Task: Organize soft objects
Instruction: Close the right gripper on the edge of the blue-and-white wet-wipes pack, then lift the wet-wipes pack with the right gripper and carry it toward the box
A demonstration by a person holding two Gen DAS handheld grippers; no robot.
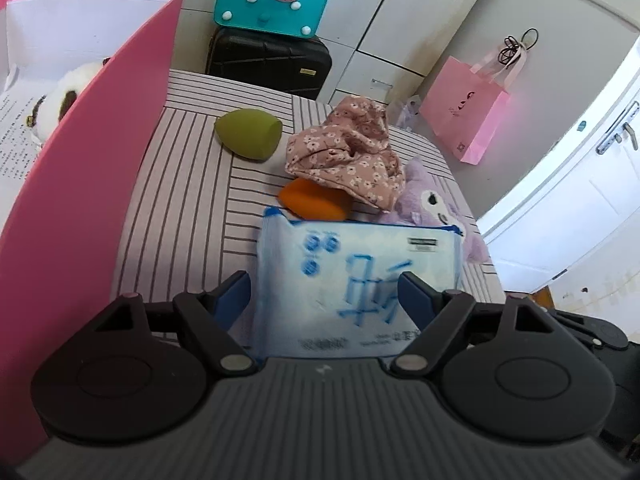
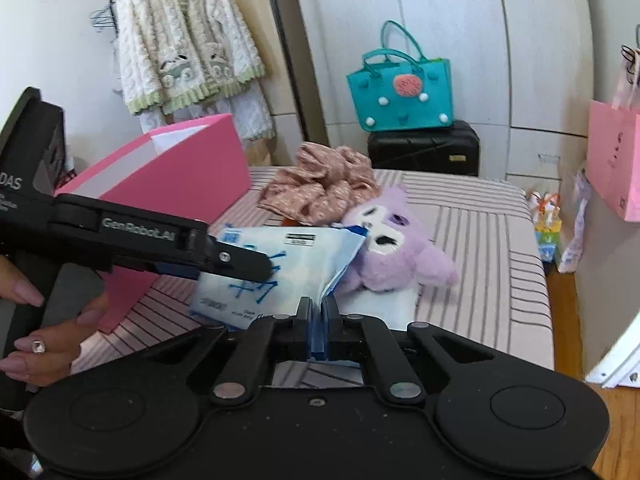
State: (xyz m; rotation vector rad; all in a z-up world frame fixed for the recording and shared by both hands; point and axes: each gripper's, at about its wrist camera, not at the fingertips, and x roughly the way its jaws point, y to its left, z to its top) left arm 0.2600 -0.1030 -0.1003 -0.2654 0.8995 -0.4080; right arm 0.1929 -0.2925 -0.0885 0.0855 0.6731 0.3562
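**Tissue pack held by both grippers, drop into pink box pending**

Step in hand: moving the blue-white tissue pack [image 1: 356, 280] toward the pink box [image 1: 80, 184]. Pack is lifted off the striped bed [image 1: 192, 200], in front of the other soft items. Left gripper [image 1: 326, 292] fingers straddle the pack's sides; the right wrist view shows a finger [image 2: 240, 262] pressed on the pack face, so it looks gripped, pads touching. Right gripper [image 2: 319, 312] fingers are closed tight on the pack's edge, thin wrapper pinched between the blue pads.

Remaining on the bed: green sponge [image 1: 248, 134], orange sponge [image 1: 316, 200] partly under the floral cloth [image 1: 344, 152], purple plush [image 2: 392, 248] just beside the pack. A white-brown plush [image 1: 64, 100] already lies inside the box, so the task seems partly done.

Next move probably calls for one gripper to let go, likely the right, then the left carries the pack leftward over the box wall and releases. Risk: slippery wrapper, pack may tilt or slide once one grip goes.
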